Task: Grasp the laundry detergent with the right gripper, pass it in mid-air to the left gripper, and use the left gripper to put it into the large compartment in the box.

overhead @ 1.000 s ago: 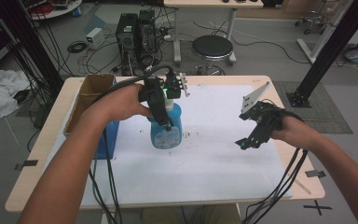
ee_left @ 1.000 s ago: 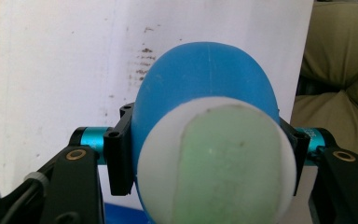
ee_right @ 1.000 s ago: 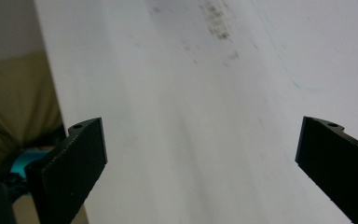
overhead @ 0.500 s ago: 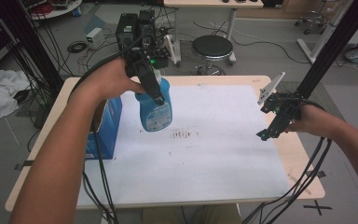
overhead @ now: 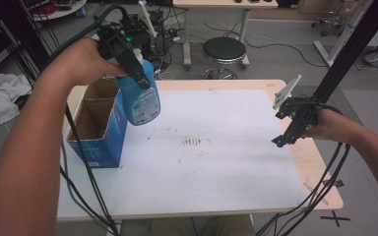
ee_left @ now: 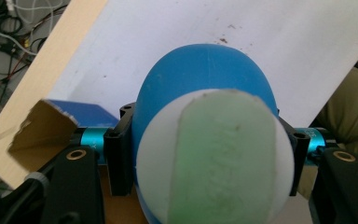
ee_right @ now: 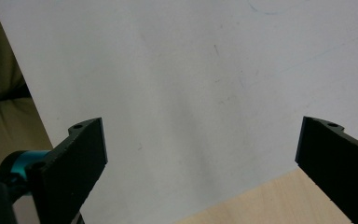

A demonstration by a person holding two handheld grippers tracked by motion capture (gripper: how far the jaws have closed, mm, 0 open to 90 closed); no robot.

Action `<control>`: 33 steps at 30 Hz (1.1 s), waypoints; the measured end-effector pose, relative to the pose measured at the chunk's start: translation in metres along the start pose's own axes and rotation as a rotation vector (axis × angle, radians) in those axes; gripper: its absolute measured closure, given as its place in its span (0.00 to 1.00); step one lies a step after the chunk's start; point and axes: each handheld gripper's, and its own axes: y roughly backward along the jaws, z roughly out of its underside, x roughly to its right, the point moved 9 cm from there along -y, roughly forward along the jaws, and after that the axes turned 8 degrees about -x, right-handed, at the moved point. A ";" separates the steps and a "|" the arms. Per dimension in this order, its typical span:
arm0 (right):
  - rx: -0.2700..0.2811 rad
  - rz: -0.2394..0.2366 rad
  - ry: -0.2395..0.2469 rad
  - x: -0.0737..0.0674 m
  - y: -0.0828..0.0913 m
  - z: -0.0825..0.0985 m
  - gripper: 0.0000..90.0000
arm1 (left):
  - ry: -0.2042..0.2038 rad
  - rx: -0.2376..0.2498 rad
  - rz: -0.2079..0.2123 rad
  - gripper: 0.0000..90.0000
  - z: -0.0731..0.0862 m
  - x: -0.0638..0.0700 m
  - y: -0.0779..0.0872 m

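1. bottle [overhead: 140, 96] first, in the high view: the blue spray bottle hangs in the air in the left tongs [overhead: 128, 59], above the near edge of the open blue cardboard box [overhead: 98, 125] at the left end of the surface [overhead: 216, 187]. half a second ago it was lower and more toward the middle of the white sheet; a second ago it was lower again, near the centre. so it has been lifted and carried leftward toward the box, which i judge to be where it is meant to go. the box looks empty as far as its open top shows. a patch of small brown stains [overhead: 194, 142] lies on the sheet, well apart from the bottle.
2. in the same view the right tongs [overhead: 288, 130] hover over the right edge of the surface, holding nothing; they have drawn away from the centre since a second ago.
3. left gripper view: the left tongs are clamped on the bottle's neck, with the white and green cap [ee_left: 216, 158] filling the middle and the blue shoulder behind it. a torn cardboard flap [ee_left: 39, 128] of the box shows below left.
4. right gripper view: the right tongs [ee_right: 200, 154] stand wide apart, empty, over bare white sheet near its corner.
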 end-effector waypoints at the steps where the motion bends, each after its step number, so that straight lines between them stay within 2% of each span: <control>1: -0.001 0.000 -0.001 0.000 0.000 0.000 0.01 | 0.010 0.000 -0.004 0.42 0.003 -0.003 0.002; 8: -0.003 0.005 -0.003 0.001 0.000 0.000 0.01 | 0.097 0.014 -0.029 0.42 0.024 -0.026 0.017; 15: 0.009 0.006 -0.002 0.003 0.000 -0.002 0.01 | 0.144 0.017 -0.076 0.42 0.050 -0.047 0.025; 24: -0.002 0.007 -0.006 0.003 -0.003 -0.005 0.01 | 0.153 -0.003 -0.099 0.42 0.073 -0.065 0.019; 33: -0.009 0.007 -0.010 0.005 -0.006 -0.006 0.01 | 0.161 -0.004 -0.108 0.42 0.090 -0.080 0.000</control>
